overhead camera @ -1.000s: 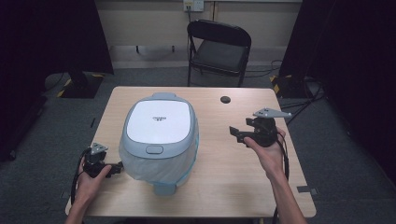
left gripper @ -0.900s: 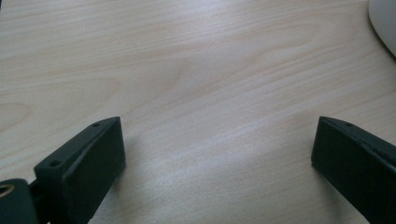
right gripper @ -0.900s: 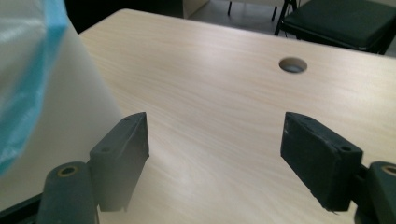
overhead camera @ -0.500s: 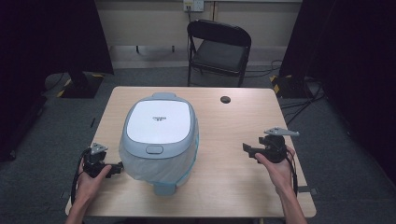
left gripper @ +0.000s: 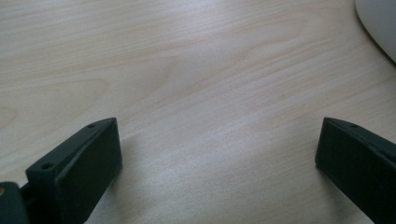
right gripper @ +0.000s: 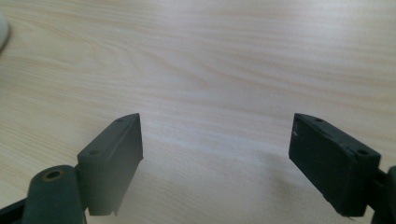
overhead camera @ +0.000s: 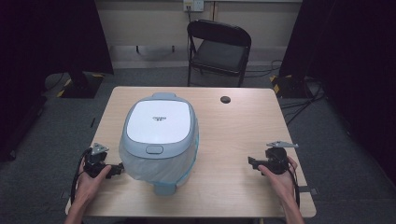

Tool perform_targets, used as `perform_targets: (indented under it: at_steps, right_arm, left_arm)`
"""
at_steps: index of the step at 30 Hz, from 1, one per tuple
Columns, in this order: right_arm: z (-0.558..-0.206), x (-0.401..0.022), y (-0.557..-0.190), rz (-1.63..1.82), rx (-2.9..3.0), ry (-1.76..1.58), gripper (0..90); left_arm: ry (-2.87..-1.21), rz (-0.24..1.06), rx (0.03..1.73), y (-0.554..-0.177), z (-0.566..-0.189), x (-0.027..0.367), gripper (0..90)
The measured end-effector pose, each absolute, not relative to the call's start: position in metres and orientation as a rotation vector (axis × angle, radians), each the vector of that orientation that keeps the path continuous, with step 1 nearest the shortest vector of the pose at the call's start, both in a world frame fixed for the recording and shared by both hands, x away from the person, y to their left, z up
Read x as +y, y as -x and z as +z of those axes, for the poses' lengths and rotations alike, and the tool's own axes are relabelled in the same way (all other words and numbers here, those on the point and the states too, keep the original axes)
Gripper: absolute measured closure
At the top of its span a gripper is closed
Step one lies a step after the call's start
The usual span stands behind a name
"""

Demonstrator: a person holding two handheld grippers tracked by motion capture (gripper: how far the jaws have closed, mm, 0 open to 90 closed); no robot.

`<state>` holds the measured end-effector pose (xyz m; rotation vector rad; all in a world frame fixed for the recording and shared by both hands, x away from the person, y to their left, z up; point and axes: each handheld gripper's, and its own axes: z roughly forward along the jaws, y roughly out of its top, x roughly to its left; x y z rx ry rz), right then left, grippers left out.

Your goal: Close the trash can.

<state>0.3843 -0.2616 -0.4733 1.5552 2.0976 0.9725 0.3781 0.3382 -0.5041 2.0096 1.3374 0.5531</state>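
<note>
The right gripper (overhead camera: 254, 163) is held low over the table (overhead camera: 233, 135) at about four o'clock, its jaws spread wide, having just been opening, with only bare wood between them. The left gripper (overhead camera: 116, 170) is kept at about eight o'clock, jaws likewise parted over bare wood, just beside the bin (overhead camera: 159, 135). The bin, white-lidded and lined with a clear bag, is set left of centre. A small black disc (overhead camera: 225, 99) is seen at one o'clock.
</note>
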Motion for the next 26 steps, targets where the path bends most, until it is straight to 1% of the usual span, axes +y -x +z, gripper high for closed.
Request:
perform_targets:
  at_steps: [4, 10, 13, 17, 26]
  right_arm:
    - [-0.483, -0.257, -0.385, 0.927, 2.117, -1.544, 15.1]
    - [-0.491, -0.252, -0.389, 0.861, 2.092, -1.548, 14.6]
    - [-0.495, -0.246, -0.385, 0.831, 2.061, -1.511, 13.7]
    - [-0.499, -0.246, -0.383, 0.862, 2.046, -1.483, 11.1]
    - [-0.501, -0.246, -0.384, 0.880, 2.043, -1.461, 10.5]
  left_arm:
    - [-2.010, 0.553, 1.337, -0.378, -0.504, 0.338, 0.0]
    - [-2.011, 0.554, 1.336, -0.378, -0.504, 0.338, 0.0]
    - [-2.016, 0.556, 1.332, -0.379, -0.504, 0.339, 0.0]
    - [-2.017, 0.552, 1.330, -0.379, -0.504, 0.339, 0.0]
    - [-2.022, 0.553, 1.323, -0.379, -0.504, 0.339, 0.0]
